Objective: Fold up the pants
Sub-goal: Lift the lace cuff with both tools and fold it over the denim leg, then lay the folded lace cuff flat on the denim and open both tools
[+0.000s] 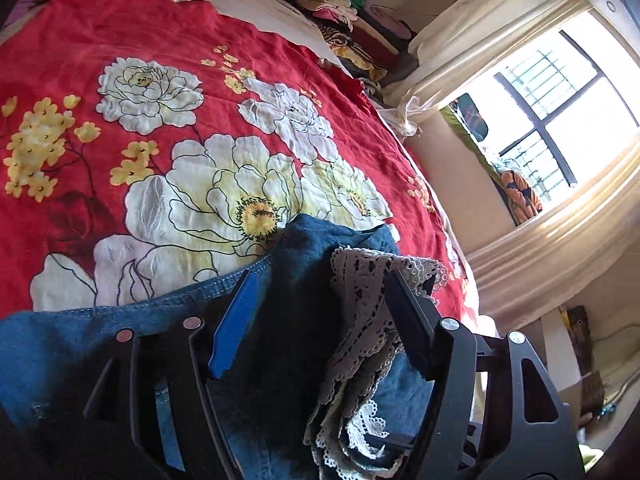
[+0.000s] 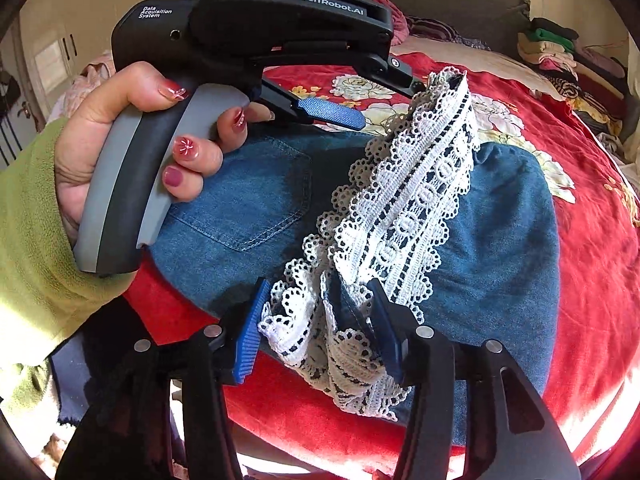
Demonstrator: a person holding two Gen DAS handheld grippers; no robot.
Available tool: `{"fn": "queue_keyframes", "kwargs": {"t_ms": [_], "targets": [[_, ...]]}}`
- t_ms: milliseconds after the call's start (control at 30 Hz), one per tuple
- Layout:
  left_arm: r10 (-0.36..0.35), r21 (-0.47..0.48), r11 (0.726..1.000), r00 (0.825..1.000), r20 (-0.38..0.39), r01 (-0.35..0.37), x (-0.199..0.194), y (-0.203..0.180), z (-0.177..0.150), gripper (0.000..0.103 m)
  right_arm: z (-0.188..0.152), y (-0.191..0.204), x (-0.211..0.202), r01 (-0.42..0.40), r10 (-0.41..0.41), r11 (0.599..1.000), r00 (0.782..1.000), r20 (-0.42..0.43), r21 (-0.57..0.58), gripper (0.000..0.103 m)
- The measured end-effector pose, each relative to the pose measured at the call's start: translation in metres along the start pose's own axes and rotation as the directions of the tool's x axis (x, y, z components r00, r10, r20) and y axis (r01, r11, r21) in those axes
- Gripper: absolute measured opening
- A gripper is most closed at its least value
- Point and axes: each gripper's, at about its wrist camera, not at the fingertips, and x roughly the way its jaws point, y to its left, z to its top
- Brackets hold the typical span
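Blue denim pants point(image 2: 500, 240) with a white lace hem point(image 2: 412, 208) lie on a red flowered bedspread point(image 2: 592, 216). My right gripper point(image 2: 320, 320) has its jaws apart around the near end of the lace hem, with bunched lace and denim between the blue pads point(image 2: 248, 332). My left gripper point(image 2: 396, 100) shows from the side in the right wrist view, its jaws apart around the far end of the lace. In the left wrist view, the left gripper point(image 1: 320, 292) has denim point(image 1: 292, 280) and lace point(image 1: 368, 296) draped between its fingers.
The red bedspread point(image 1: 120, 40) stretches ahead of the left gripper. A pile of folded clothes point(image 1: 352, 20) sits at the bed's far edge. A curtained window point(image 1: 560, 112) is to the right. A grey headboard point(image 2: 460, 4) and pillows stand behind.
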Motion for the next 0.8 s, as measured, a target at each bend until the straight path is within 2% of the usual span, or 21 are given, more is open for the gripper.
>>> {"fn": "queue_keyframes", "kwargs": {"t_ms": [67,100,233,300,367,433,467,500,567,600,633,700,733,800], "targets": [[-0.054,-0.031,0.998,0.998,0.016,0.054,-0.005,0.000,0.001,0.064,-0.001,-0.003,-0.004,-0.018,0.018,1.000,1.000,0.011,0.008,0.055],[-0.047,-0.028,0.998,0.999,0.021,0.048,-0.007,-0.002,0.002,0.065,-0.001,-0.004,-0.007,-0.028,0.028,1.000,0.999,0.014,0.008,0.056],[0.023,0.000,1.000,1.000,-0.007,-0.023,0.002,-0.006,0.003,0.066,0.000,-0.008,-0.013,-0.055,0.055,0.998,0.998,0.023,0.021,0.058],[0.090,0.023,0.996,0.995,-0.039,-0.089,0.013,-0.008,0.002,0.066,0.000,-0.012,-0.022,-0.057,0.055,0.998,0.998,0.043,0.040,0.058],[0.104,0.050,0.994,0.993,-0.061,-0.101,0.022,-0.008,0.001,0.066,-0.003,-0.023,-0.031,-0.048,0.045,0.997,0.997,0.058,0.063,0.058],[0.137,0.075,0.988,0.987,-0.082,-0.131,0.029,-0.010,0.000,0.046,-0.007,-0.032,-0.036,-0.021,0.016,0.997,0.998,0.059,0.074,0.058],[0.161,0.091,0.984,0.983,-0.089,-0.153,0.033,-0.011,-0.001,0.026,-0.011,-0.034,-0.038,-0.009,0.005,0.997,0.998,0.055,0.075,0.058],[0.177,0.102,0.981,0.980,-0.091,-0.168,0.036,-0.013,-0.001,0.018,-0.013,-0.037,-0.037,-0.004,0.001,0.997,0.999,0.046,0.078,0.058],[0.203,0.118,0.974,0.975,-0.086,-0.193,0.037,-0.015,0.001,0.015,-0.019,-0.037,-0.034,-0.015,0.014,0.996,1.000,0.017,0.083,0.053],[0.205,0.124,0.973,0.976,-0.079,-0.194,0.034,-0.016,0.002,0.014,-0.018,-0.035,-0.031,-0.026,0.026,0.997,1.000,0.010,0.076,0.042],[0.201,0.126,0.973,0.977,-0.065,-0.192,0.030,-0.017,0.003,0.014,-0.018,-0.031,-0.030,-0.028,0.027,0.998,1.000,0.011,0.065,0.039],[0.215,0.139,0.968,0.976,-0.028,-0.210,0.023,-0.018,0.007,0.014,-0.020,-0.017,-0.028,-0.026,0.025,0.999,1.000,0.015,0.040,0.040],[0.242,0.157,0.959,0.970,-0.022,-0.235,0.025,-0.017,0.007,0.014,-0.018,-0.015,-0.023,-0.029,0.028,0.999,1.000,0.006,0.031,0.040],[0.279,0.159,0.950,0.960,-0.039,-0.269,0.033,-0.009,0.005,0.015,-0.017,-0.010,-0.013,-0.030,0.030,0.999,0.999,-0.012,0.016,0.040]]}}
